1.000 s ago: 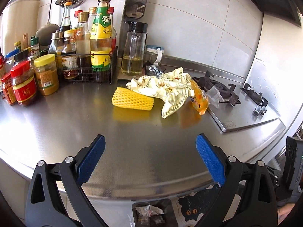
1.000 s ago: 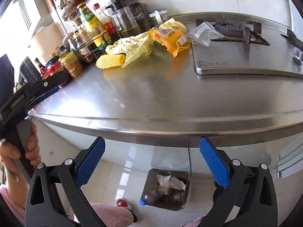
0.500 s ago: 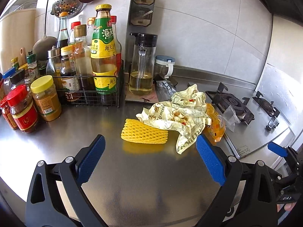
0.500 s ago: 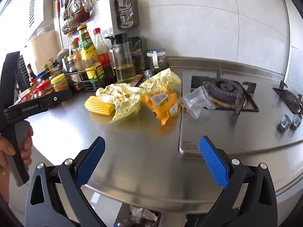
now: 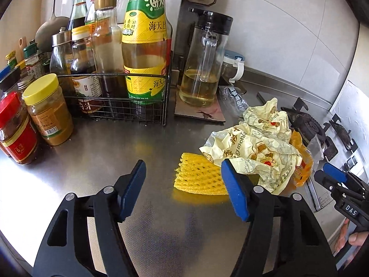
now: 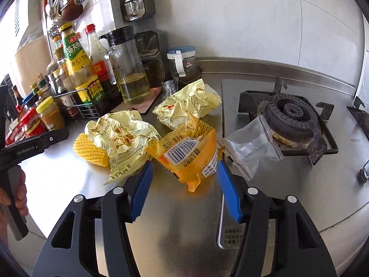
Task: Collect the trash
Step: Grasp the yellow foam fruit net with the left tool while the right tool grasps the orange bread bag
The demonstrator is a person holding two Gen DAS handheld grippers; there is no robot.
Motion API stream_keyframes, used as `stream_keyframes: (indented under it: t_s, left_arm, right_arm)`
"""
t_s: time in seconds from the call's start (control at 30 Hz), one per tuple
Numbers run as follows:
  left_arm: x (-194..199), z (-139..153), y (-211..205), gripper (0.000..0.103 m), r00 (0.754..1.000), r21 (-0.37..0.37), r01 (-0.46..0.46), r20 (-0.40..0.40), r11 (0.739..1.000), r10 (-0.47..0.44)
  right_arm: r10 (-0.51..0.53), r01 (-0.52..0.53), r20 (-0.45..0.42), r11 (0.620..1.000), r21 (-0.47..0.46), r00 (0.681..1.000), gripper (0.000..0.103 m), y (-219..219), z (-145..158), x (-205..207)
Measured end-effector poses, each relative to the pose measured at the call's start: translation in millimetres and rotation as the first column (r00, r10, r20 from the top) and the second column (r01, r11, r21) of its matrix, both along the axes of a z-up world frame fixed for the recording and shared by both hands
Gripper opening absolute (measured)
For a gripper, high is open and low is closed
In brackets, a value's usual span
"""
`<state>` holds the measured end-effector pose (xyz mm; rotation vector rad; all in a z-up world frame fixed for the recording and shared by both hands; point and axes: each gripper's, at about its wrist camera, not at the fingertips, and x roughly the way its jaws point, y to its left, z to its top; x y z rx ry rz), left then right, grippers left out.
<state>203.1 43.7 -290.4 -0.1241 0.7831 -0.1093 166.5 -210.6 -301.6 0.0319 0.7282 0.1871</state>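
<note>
Orange snack wrapper [image 6: 189, 154] is lain on the steel desk [image 6: 184, 226] just ahead of the right gripper [image 6: 183, 185], its length pointing away between the jaws. Yellow foam net [image 5: 198, 177] is found ahead and right of the left gripper [image 5: 184, 190]. Both pairs of jaws have just been closing, yet nothing is gripped.

A brushed steel counter [image 5: 96, 143] meets pale wall tiles [image 6: 253, 18] (large, glossy, brightly lit); a wire rack [image 5: 110, 113] of sauce bottles stands beside the gas hob [image 6: 290, 113].
</note>
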Motion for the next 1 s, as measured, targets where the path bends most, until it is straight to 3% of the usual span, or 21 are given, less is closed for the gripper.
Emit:
stream_keyframes:
  t_s: [0.13,0.2,0.33,0.43,0.5,0.53,0.57,0.6,0.63,0.73,0.83,0.97,1.0]
  left_arm:
    - [12.4,-13.4,-1.3,0.065,0.999,0.027,0.012,-0.031,1.0,-0.011]
    - [18.9,-19.0,-3.0,0.072,0.999,0.046,0.019,-0.045,0.999,-0.017]
    - [27.9,-29.4,-7.0,0.075,0.997,0.048,0.042,-0.069,0.998,-0.038]
    - [30.2,-33.2,-11.4,0.068,0.996,0.05,0.052,-0.07,0.997,-0.048]
    - [31.5,-35.0,-14.2,0.055,0.995,0.046,0.07,-0.08,0.996,-0.067]
    - [31.2,-35.6,-16.0,0.053,0.994,0.048,0.077,-0.082,0.996,-0.073]
    - [30.6,-35.7,-18.3,0.051,0.994,0.055,0.083,-0.081,0.995,-0.079]
    - [29.6,-35.5,-20.7,0.05,0.993,0.069,0.09,-0.076,0.994,-0.085]
    - [28.7,-35.8,-23.1,0.049,0.993,0.084,0.096,-0.072,0.992,-0.09]
    - [30.4,-37.6,-28.1,0.035,0.991,0.096,0.112,-0.081,0.989,-0.104]
    - [31.4,-39.0,-30.9,0.021,0.992,0.115,0.105,-0.079,0.988,-0.097]
    - [33.4,-42.1,-30.4,0.012,0.991,0.114,0.112,-0.082,0.987,-0.103]
    - [33.7,-42.7,-30.3,0.011,0.991,0.115,0.114,-0.082,0.987,-0.105]
  right_arm:
    - [-0.005,0.005,-0.014,1.0,-0.017,1.0,0.055,1.7,-10.0,10.0]
    - [-0.005,0.005,-0.018,1.0,-0.025,1.0,0.055,2.2,-12.3,14.1]
    - [-0.014,0.013,-0.027,0.999,-0.037,1.0,0.055,1.5,-16.1,21.9]
    - [-0.017,0.015,-0.036,0.999,-0.043,0.999,0.055,0.6,-18.8,27.3]
    - [-0.02,0.018,-0.036,0.999,-0.044,0.999,0.054,0.2,-19.4,29.6]
    - [-0.027,0.026,-0.029,0.999,-0.041,0.999,0.055,-0.2,-18.4,29.6]
    - [-0.036,0.035,-0.013,0.999,-0.041,0.999,0.065,-0.3,-16.2,28.2]
    - [-0.04,0.04,0.004,0.998,-0.046,0.999,0.091,0.2,-13.4,26.0]
    - [-0.038,0.039,0.028,0.998,-0.051,0.999,0.101,1.1,-10.5,24.2]
    - [-0.032,0.041,0.085,0.993,-0.107,0.996,0.099,8.1,-4.1,23.5]
    - [-0.024,0.032,0.059,0.99,-0.136,0.998,0.089,13.5,-7.3,34.8]
    - [-0.007,0.008,0.01,0.99,-0.142,1.0,0.088,19.0,-18.6,45.3]
    - [-0.007,0.008,0.011,0.989,-0.149,1.0,0.078,19.7,-20.8,46.2]
